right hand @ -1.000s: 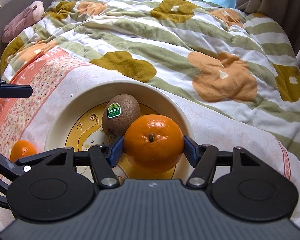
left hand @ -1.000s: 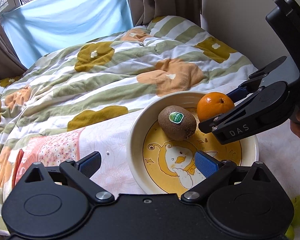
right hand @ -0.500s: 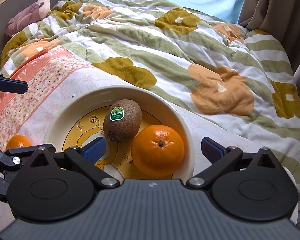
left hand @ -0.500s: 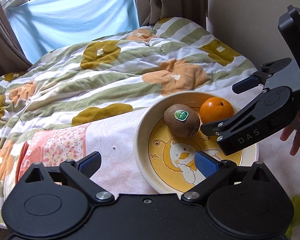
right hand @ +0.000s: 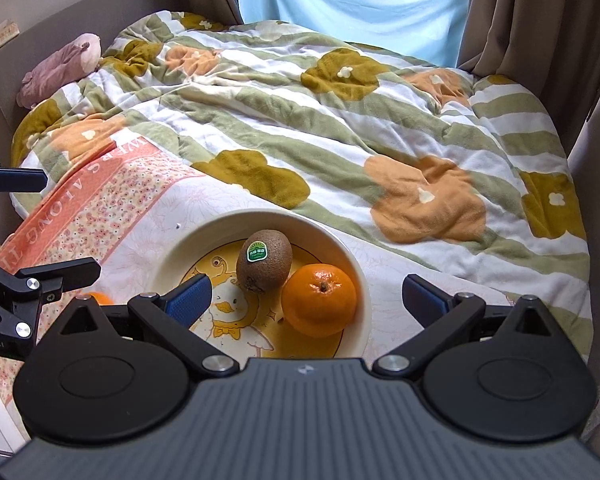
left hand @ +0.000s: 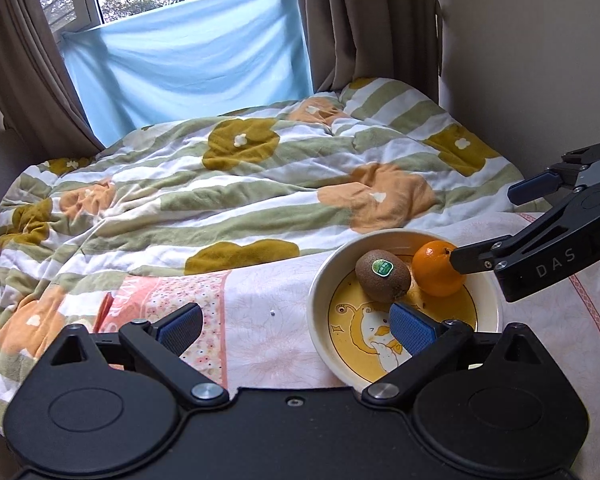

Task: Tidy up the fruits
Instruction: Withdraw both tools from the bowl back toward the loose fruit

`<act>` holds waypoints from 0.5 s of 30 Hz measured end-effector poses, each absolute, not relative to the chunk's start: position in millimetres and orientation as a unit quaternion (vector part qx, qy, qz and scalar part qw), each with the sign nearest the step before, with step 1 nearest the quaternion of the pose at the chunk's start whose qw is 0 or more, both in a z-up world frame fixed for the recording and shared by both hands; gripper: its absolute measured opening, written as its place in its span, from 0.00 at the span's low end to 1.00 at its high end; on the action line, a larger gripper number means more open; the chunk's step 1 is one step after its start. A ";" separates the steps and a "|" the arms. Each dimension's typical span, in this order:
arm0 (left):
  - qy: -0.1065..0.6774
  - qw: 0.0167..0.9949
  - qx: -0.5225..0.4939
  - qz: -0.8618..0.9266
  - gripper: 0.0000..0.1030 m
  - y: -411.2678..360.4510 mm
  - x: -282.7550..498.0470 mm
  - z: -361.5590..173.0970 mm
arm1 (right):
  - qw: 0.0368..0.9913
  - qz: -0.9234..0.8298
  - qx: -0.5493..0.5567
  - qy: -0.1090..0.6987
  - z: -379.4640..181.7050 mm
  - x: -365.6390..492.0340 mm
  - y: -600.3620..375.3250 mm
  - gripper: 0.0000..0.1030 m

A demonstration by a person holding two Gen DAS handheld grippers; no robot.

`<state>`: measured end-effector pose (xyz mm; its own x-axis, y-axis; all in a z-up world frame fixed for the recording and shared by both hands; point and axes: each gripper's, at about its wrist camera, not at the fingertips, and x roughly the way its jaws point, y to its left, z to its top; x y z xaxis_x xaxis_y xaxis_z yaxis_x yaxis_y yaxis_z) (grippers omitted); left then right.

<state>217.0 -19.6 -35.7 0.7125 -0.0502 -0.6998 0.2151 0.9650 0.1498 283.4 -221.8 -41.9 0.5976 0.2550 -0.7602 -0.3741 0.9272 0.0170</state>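
A cream bowl (left hand: 320,300) (right hand: 172,248) with a yellow cartoon bottom sits on a bed. In it lie a brown kiwi (left hand: 382,276) (right hand: 265,261) with a green sticker and an orange (left hand: 436,268) (right hand: 319,300), touching side by side. My right gripper (right hand: 308,300) is open and empty, drawn back above the bowl's near edge; it also shows in the left wrist view (left hand: 496,224). My left gripper (left hand: 296,324) is open and empty, to the left of the bowl. A second orange (right hand: 100,298) lies left of the bowl, mostly hidden.
The bowl rests on a pale floral cloth (left hand: 260,312) over a green-striped flowered quilt (left hand: 240,184). A pink plush toy (right hand: 60,68) lies by the headboard. Curtains and a blue-covered window (left hand: 188,56) stand behind the bed.
My right gripper opened and let the orange go into the bowl next to the kiwi, then drew back and up. My left gripper also pulled back from the bowl.
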 end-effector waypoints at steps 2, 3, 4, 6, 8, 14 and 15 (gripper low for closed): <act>0.368 0.922 0.105 -0.065 0.98 -14.7 208.0 -28.0 | 0.893 0.176 -0.060 0.409 -32.2 272.8 -224.1 1.00; 0.367 0.923 0.100 -0.062 0.98 -11.7 202.9 -24.3 | 0.895 0.176 -0.054 0.408 -28.6 267.9 -225.2 1.00; 0.366 0.924 0.096 -0.059 0.98 -9.2 198.0 -21.0 | 0.897 0.172 -0.046 0.405 -23.7 260.3 -226.4 1.00; 0.364 0.926 0.090 -0.055 0.98 -3.9 189.0 -16.5 | 0.901 0.165 -0.038 0.400 -16.6 247.3 -226.7 1.00; 0.361 0.927 0.084 -0.053 0.98 1.9 179.7 -13.7 | 0.904 0.155 -0.031 0.397 -10.6 233.9 -225.8 1.00; 0.362 0.927 0.078 -0.060 0.98 17.7 159.2 -12.5 | 0.914 0.106 -0.005 0.393 0.5 193.8 -214.8 1.00; 0.361 0.927 0.079 -0.066 0.98 21.2 156.0 -12.5 | 0.914 0.100 0.002 0.393 1.2 187.5 -211.9 1.00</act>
<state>156.0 21.2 -12.5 0.7302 -0.0654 -0.6801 0.1790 0.9789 0.0981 187.5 -211.9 1.2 0.6716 0.1847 -0.7175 -0.1814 0.9799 0.0825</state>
